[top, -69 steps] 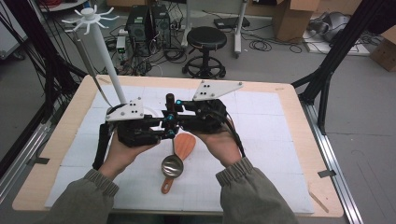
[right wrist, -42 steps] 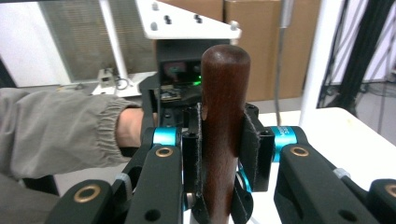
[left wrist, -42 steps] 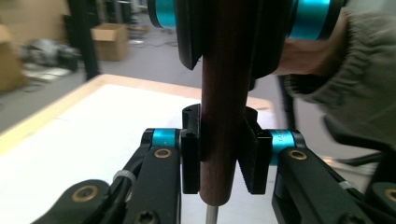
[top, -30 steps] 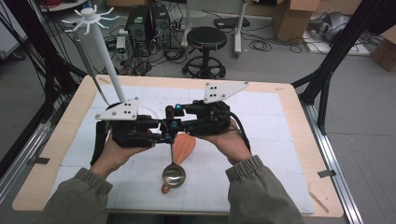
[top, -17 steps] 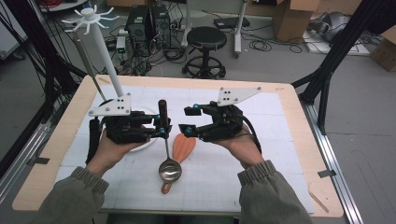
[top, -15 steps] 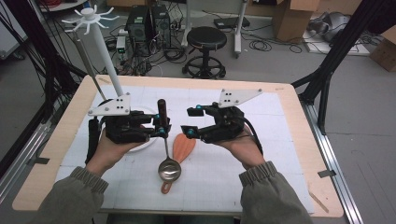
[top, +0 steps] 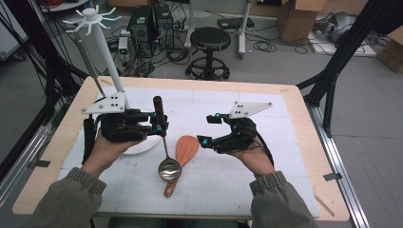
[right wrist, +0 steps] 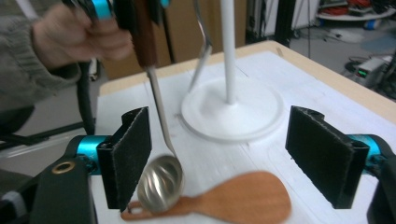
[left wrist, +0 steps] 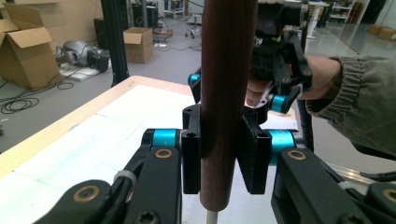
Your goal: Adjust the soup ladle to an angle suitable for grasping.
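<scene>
Holding the ladle [top: 164, 142] upright, the left hand-held gripper [top: 159, 127] is clamped on the dark wooden handle; in the left gripper view both black pads press the handle [left wrist: 225, 93] from either side, near its lower end where the metal shaft begins. The ladle's long axis runs near vertical, handle up, steel bowl [top: 169, 170] hanging low over the white surface [top: 285, 161], just above or possibly touching the spatula; contact cannot be told.

Right hand-held gripper [top: 206, 129]: jaws apart, nothing between the pads, and they have just been opening. It sits to the right of the ladle, apart from it, pointing toward the centre of the surface.

Wooden spatula [top: 183, 156] lies flat on the surface between the two hands. Long axis runs roughly toward and away from the person, blade at the far end, thin handle at the near end, passing under the ladle bowl. In the right gripper view the blade [right wrist: 252, 198] lies crosswise, low between the open pads.

Judgement: the right hand-held gripper is the free one and the nearer to the spatula blade. Spatula lies below and slightly left of it, so a descent is called for.

White rack [top: 102, 52] stands at the far left, its round base [right wrist: 233, 112] behind the ladle.
</scene>
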A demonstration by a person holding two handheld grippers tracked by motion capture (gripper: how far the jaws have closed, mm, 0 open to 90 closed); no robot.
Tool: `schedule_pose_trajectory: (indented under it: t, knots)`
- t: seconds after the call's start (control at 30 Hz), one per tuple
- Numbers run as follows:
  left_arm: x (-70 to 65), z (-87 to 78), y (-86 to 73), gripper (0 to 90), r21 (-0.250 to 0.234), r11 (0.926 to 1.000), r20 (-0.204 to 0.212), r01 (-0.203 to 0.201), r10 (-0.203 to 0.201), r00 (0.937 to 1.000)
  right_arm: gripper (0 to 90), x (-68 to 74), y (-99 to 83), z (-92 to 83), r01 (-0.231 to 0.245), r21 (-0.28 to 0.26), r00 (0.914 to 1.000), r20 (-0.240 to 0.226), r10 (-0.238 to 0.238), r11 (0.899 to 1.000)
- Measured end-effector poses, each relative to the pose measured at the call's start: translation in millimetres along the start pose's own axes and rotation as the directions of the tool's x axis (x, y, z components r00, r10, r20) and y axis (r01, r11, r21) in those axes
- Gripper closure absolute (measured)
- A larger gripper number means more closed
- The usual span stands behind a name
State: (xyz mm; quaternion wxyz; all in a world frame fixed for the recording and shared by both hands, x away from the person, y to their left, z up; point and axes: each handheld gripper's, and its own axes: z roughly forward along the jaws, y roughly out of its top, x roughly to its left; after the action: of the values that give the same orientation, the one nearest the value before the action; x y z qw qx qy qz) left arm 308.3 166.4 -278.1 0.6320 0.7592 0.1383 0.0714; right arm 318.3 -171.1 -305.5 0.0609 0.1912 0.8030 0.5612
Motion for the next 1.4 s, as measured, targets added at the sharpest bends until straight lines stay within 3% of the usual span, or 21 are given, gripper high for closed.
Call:
schedule_pose_trajectory:
  t: [0.53, 0.87, 1.4]
  knots:
    - [6.6, -15.6, 9.7, 73.4, -0.012, 0.9999, -0.023, 0.01, -0.011, 0.9997, 15.3, -8.0, -36.2, -16.0, -0.066, -0.004, 0.9907, 0.119, 0.066, 0.998]
    - [13.5, -28.7, 13.5, 73.4, -0.022, 0.9995, -0.047, 0.023, -0.024, 0.9986, 15.3, -10.9, -54.3, -33.8, -0.098, -0.005, 0.9838, 0.15, 0.098, 0.995]
    - [23.1, -49.9, 23.9, 73.4, -0.044, 0.9986, -0.083, 0.029, -0.032, 0.996, 15.3, -13.6, -76.0, -45.3, -0.12, 0.002, 0.9756, 0.186, 0.118, 0.993]
